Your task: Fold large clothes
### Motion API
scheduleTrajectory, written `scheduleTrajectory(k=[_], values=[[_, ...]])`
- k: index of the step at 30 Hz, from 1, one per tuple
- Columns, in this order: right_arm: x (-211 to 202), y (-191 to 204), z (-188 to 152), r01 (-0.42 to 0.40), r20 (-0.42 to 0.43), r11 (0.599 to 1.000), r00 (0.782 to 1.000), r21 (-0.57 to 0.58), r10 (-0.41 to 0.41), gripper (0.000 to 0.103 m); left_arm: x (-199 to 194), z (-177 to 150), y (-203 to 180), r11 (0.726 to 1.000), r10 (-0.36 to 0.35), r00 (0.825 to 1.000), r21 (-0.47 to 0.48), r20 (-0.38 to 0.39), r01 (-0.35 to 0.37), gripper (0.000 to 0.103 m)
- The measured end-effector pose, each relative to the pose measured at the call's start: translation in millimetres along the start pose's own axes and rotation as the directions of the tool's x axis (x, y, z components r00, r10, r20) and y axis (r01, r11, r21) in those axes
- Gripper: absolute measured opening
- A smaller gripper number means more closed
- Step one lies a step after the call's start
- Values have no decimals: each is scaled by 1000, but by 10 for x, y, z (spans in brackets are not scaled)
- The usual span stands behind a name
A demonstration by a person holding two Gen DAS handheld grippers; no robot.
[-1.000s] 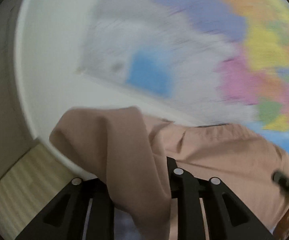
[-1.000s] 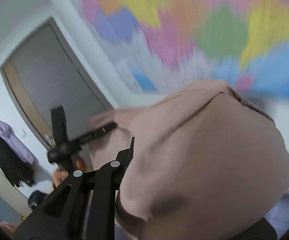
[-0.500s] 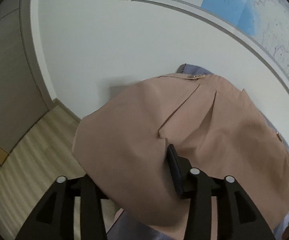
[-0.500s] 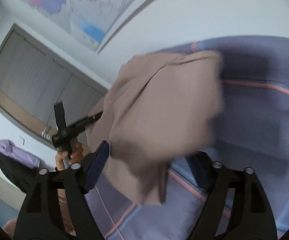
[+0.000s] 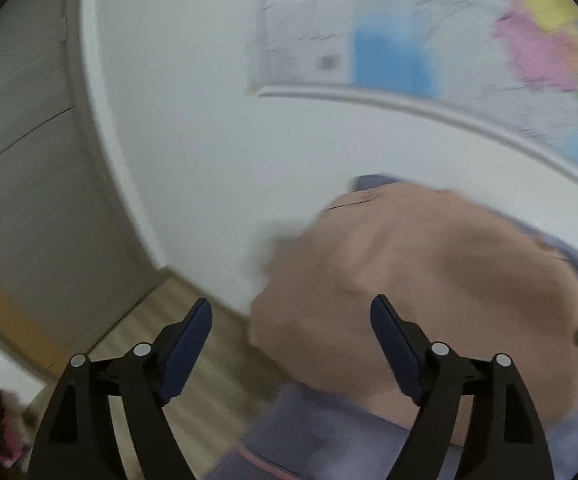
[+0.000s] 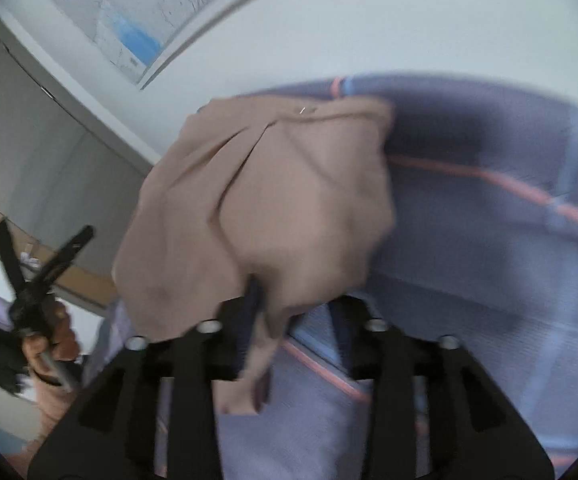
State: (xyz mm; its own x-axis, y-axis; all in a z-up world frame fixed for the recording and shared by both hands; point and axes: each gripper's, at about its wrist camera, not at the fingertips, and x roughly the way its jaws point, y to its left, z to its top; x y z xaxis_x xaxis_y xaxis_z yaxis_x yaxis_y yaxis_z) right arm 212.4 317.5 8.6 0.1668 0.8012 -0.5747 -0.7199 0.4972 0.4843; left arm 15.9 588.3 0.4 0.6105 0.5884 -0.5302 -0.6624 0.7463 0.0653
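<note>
Left gripper (image 5: pixel 291 338) has its jaws spread wide with nothing between them — the tan garment (image 5: pixel 429 292) sits bunched just ahead, partly behind the right-hand finger. Right gripper (image 6: pixel 297 312) looks parted too, though a fold of that garment (image 6: pixel 273 200) hangs between its fingers, so I can't tell if it's pinched. It's lying on a purple striped bedsheet (image 6: pixel 489 240), below the wall map (image 5: pixel 409 48).
</note>
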Motion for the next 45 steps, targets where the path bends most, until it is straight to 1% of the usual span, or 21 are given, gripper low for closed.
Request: scheduleTrajectory(k=[1,2,5,7,8,9,10,11,12,13,15,17,20,22,25,30,33,37,41,43,45], values=[[-90,38,-11,20,26,1000,999,-16,-19,43,-47,-27,-89,998,-62,998,21,-1,62,82],[-201,119,-15,39,63,998,997,-54,-36,43,-58,-47,-154,994,-102,995,35,-4,102,84],[-399,401,14,108,169,982,982,-158,-81,45,-51,-115,-436,977,-196,980,86,-21,197,85],[-363,610,85,108,192,969,979,-221,-65,43,17,-145,-594,970,-213,977,111,-30,215,85],[-316,695,122,125,204,964,976,-236,-77,45,76,-153,-694,965,-226,973,127,-47,230,85],[-252,753,163,120,203,962,977,-245,-70,45,128,-164,-769,961,-234,970,137,-61,240,85],[-116,807,222,80,173,963,984,-256,-36,45,176,-166,-828,959,-238,969,140,-71,246,85],[1,803,258,75,148,964,988,-256,-38,46,242,-185,-903,955,-248,964,145,-94,259,85],[68,763,265,88,135,963,989,-256,-54,46,282,-202,-942,954,-248,963,146,-109,263,85],[263,741,279,90,93,963,993,-255,-69,46,313,-222,-983,954,-246,962,144,-121,263,85],[450,611,219,95,44,971,995,-221,-88,45,412,-277,-1058,950,-258,953,136,-161,280,85],[499,540,191,73,40,977,997,-199,-66,46,448,-322,-1110,958,-221,961,148,-163,246,85],[408,509,161,55,31,980,998,-194,-49,48,402,-366,-1141,961,-196,969,165,-149,220,87],[320,541,115,56,44,976,998,-210,-48,50,320,-383,-1142,960,-204,969,164,-139,226,88],[175,639,31,53,79,970,996,-237,-35,53,128,-429,-1148,965,-190,976,162,-109,206,95],[38,724,-109,52,117,959,993,-279,-20,55,-36,-487,-1225,964,-180,981,185,-67,190,96],[145,784,-181,64,98,950,995,-306,-35,54,-4,-526,-1258,961,-189,978,186,-91,203,96],[257,686,-283,76,45,954,997,-291,-66,52,39,-562,-1259,966,-176,978,172,-115,194,96],[198,687,-319,69,58,958,997,-279,-54,52,-26,-558,-1242,970,-165,980,164,-112,182,96],[139,710,-347,69,71,956,996,-287,-51,56,-77,-574,-1232,974,-147,984,157,-101,162,96],[88,754,-377,67,84,951,996,-301,-44,65,-121,-582,-1223,978,-134,987,151,-93,147,96]])
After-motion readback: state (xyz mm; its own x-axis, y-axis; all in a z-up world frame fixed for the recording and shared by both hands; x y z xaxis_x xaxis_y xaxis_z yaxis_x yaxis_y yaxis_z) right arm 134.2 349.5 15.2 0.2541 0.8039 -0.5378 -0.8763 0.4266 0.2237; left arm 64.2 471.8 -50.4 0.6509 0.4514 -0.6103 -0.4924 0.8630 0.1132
